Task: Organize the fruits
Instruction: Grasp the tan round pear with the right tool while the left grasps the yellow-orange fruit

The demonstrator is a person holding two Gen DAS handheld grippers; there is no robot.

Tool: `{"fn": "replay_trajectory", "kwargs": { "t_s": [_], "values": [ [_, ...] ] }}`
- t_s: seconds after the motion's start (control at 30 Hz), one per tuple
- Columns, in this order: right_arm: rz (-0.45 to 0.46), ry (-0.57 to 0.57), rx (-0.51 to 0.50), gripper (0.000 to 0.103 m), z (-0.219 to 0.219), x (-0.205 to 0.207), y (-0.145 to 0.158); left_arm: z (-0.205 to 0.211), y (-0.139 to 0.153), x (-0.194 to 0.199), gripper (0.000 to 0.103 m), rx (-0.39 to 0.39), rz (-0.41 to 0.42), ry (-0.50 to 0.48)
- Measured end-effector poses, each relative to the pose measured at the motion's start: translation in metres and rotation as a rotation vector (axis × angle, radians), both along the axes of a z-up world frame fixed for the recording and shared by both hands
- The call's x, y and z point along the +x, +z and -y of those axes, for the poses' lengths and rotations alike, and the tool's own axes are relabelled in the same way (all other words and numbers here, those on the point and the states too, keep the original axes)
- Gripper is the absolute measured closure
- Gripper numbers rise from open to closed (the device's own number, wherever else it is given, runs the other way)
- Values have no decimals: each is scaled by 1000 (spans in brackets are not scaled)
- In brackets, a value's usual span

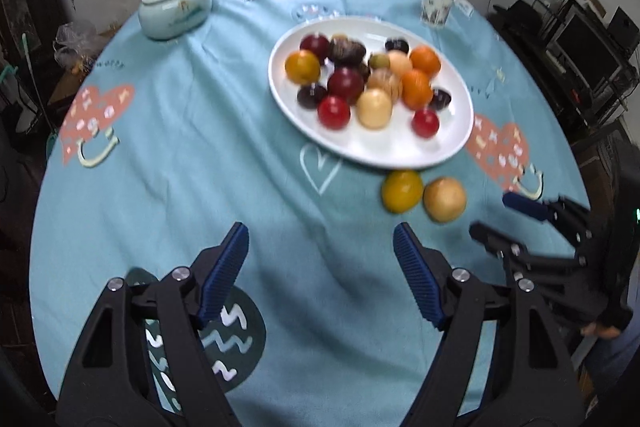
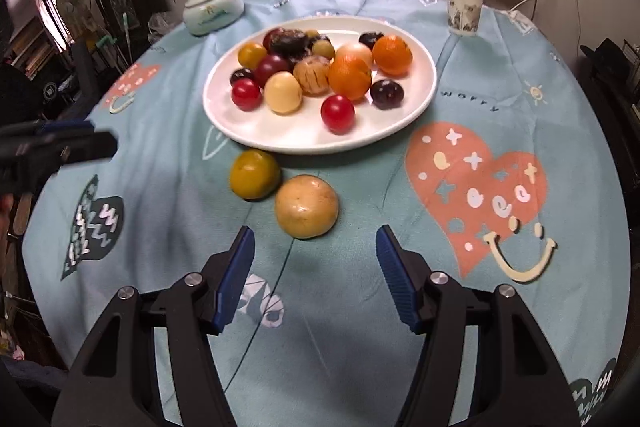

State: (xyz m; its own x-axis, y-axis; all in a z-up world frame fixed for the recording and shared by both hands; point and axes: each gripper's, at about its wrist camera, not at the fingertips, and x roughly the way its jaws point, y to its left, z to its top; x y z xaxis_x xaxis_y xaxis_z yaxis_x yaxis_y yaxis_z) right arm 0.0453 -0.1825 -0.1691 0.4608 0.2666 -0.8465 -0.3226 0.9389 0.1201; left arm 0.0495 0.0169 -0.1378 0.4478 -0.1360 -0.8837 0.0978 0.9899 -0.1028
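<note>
A white oval plate (image 1: 400, 151) (image 2: 288, 135) holds several fruits: red, dark purple, orange, yellow and pale ones. Two fruits lie on the cloth just in front of it: a yellow-green fruit (image 1: 402, 191) (image 2: 255, 174) and a tan round fruit (image 1: 445, 199) (image 2: 306, 206). My left gripper (image 1: 320, 251) is open over bare cloth, left of and nearer than these two fruits, nothing between its fingers. My right gripper (image 2: 315, 251) is open too, just short of the tan fruit, which sits beyond its fingertips. In the left wrist view the right gripper (image 1: 504, 217) shows at the right edge.
A round table carries a light blue patterned cloth (image 1: 180, 147) (image 2: 480, 87). At the back stand a pale ceramic lidded jar (image 1: 176, 7) (image 2: 213, 10) and a paper cup (image 1: 437, 5) (image 2: 463, 10). Curtains and cluttered shelves surround the table.
</note>
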Motion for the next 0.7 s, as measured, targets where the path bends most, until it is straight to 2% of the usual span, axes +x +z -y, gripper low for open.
{"fn": "replay_trajectory", "kwargs": {
  "t_s": [0.3,0.37,0.5,0.7],
  "values": [
    [-39,62,-54,40,-23,31,-27,18,-16,5,27,-10,-39,-31],
    [-49,92,-52,60,-24,32,-28,24,-18,9,27,-8,-41,-39],
    [-61,95,-9,60,-15,29,-25,37,-23,16,27,-5,-52,-60],
    [-60,27,56,60,11,17,-14,60,-29,27,27,1,-57,-91]
  ]
}}
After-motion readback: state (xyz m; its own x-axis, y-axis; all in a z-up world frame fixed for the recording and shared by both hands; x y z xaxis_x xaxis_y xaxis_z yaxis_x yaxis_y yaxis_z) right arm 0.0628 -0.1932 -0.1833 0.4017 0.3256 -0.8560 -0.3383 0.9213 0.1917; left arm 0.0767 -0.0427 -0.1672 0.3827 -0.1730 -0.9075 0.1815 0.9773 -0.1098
